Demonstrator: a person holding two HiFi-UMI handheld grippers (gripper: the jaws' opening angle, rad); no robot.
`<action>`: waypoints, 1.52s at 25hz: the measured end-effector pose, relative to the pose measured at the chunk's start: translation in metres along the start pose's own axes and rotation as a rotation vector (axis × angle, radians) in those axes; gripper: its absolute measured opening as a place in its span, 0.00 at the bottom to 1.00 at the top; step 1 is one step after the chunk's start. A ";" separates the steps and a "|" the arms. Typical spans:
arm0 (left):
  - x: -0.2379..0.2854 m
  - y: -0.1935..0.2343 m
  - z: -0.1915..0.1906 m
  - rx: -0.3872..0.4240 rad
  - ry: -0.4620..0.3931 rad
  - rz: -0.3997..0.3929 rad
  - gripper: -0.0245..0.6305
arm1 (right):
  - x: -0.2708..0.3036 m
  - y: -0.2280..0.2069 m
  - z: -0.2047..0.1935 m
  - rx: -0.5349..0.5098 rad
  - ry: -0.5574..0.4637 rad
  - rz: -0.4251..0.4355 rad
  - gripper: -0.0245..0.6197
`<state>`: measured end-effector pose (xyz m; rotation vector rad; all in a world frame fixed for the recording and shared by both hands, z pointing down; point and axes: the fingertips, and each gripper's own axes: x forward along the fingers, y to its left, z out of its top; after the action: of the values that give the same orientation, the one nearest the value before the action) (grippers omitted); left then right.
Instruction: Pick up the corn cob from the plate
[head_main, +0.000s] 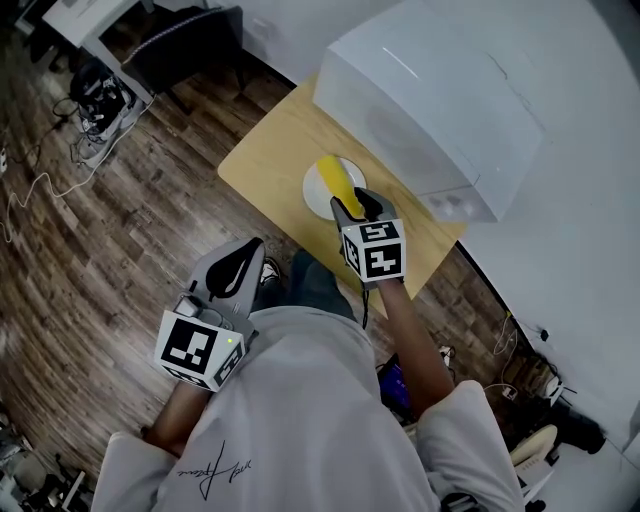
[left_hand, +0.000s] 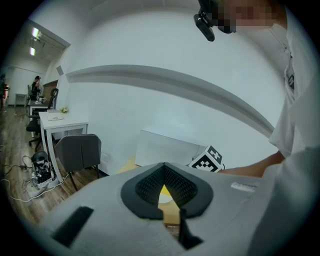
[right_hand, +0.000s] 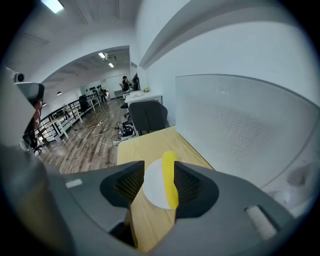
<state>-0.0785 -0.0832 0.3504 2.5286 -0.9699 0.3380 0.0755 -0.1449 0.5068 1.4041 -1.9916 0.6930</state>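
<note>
The yellow corn cob (head_main: 335, 180) lies on a small white plate (head_main: 312, 192) on the light wooden table (head_main: 265, 160). My right gripper (head_main: 357, 203) hovers over the plate's near edge, open and holding nothing. In the right gripper view the corn cob (right_hand: 170, 175) shows lengthwise between the jaws, close to the right pad, with the plate (right_hand: 152, 187) beneath; my right gripper (right_hand: 159, 167) is still above it. My left gripper (head_main: 238, 262) hangs low at my side, off the table, with its tips together. Through the left gripper (left_hand: 162, 167) pads a sliver of corn (left_hand: 163, 190) is visible.
A large white box (head_main: 440, 90) stands on the table just behind the plate, filling the right side of the right gripper view (right_hand: 240, 125). Wooden floor surrounds the table. A dark office chair (right_hand: 147, 116), desks and cables on the floor lie farther off.
</note>
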 end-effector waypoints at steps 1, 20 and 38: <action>0.001 0.000 -0.001 -0.004 0.004 -0.001 0.03 | 0.002 -0.002 -0.001 -0.003 0.007 0.000 0.35; 0.010 0.008 -0.010 -0.066 0.041 0.016 0.03 | 0.050 -0.017 -0.020 -0.020 0.119 0.025 0.40; 0.006 0.022 -0.015 -0.111 0.052 0.073 0.03 | 0.087 -0.026 -0.043 -0.088 0.241 0.015 0.44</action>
<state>-0.0901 -0.0943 0.3725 2.3777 -1.0342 0.3590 0.0846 -0.1780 0.6017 1.1950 -1.8225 0.7353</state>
